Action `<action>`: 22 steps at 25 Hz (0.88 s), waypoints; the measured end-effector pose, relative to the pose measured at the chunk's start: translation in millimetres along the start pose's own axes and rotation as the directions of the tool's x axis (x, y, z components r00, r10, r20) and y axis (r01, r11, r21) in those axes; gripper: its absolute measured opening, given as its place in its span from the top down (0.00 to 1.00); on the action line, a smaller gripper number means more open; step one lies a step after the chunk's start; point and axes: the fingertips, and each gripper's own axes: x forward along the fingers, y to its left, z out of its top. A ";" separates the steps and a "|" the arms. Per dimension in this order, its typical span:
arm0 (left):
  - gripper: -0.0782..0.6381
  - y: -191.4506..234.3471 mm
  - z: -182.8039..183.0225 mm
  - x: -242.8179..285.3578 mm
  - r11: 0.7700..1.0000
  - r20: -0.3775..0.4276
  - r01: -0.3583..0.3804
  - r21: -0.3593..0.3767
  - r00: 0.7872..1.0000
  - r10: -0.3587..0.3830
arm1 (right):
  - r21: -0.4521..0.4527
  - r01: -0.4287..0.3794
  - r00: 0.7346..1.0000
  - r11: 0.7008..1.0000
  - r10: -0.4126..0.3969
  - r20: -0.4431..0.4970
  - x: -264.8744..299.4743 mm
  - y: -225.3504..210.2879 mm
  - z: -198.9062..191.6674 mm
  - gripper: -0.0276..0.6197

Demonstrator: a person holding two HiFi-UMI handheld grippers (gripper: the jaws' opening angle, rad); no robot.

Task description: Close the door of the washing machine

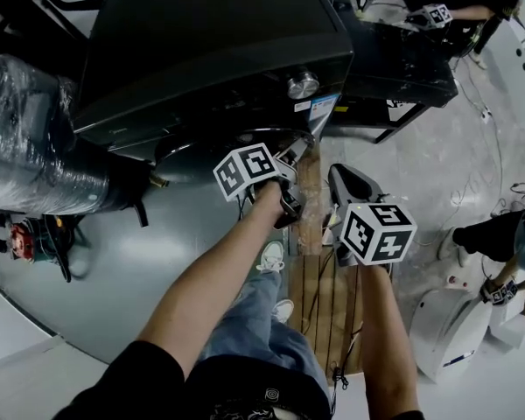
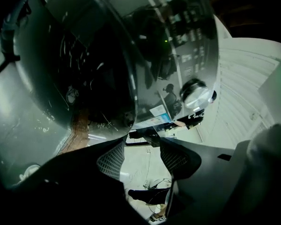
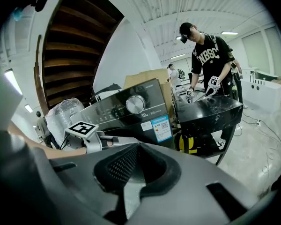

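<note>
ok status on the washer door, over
Left hand-held gripper open, empty, close to the edge of the door. Right hand-held gripper shut, empty, apart from it. Door of the washing machine looks ajar, not latched. Nothing seen in its way.

The washing machine [image 3: 122,118] panel reads "12".

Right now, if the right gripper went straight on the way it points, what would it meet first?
Probably the right gripper would meet the washing machine, at its front panel near the sticker. The left gripper lies beside that line; depth is hard to judge.
</note>
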 end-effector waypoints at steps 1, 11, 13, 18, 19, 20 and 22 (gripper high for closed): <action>0.54 -5.0 -1.2 -8.5 1.000 0.003 0.006 0.017 1.000 -0.006 | -0.006 -0.003 1.000 1.000 0.003 0.006 -6.0 5.3 1.8 0.92; 0.62 -53.8 -9.7 -111.4 0.972 0.055 0.036 0.232 0.997 -0.050 | -0.064 -0.030 0.996 0.998 0.035 0.077 -70.0 65.0 25.0 0.92; 0.65 -62.3 -9.4 -134.0 0.962 0.078 0.029 0.271 0.996 -0.052 | -0.082 -0.043 0.995 0.996 0.050 0.089 -81.9 80.0 29.8 0.92; 0.68 -80.2 -9.0 -193.7 0.923 0.120 0.000 0.386 0.992 -0.050 | -0.130 -0.079 0.990 0.988 0.093 0.104 -109.7 121.9 37.7 0.92; 0.68 -82.1 -8.8 -205.0 0.910 0.124 -0.013 0.415 0.991 -0.043 | -0.140 -0.086 0.990 0.986 0.101 0.102 -113.9 130.0 38.3 0.92; 0.69 -83.1 -8.3 -217.0 0.896 0.130 -0.028 0.443 0.991 -0.034 | -0.149 -0.094 0.989 0.984 0.109 0.100 -117.4 138.3 38.4 0.92; 0.70 -84.5 -4.9 -242.0 0.869 0.153 -0.060 0.491 0.988 -0.019 | -0.167 -0.112 0.987 0.980 0.129 0.095 -122.5 155.4 39.3 0.92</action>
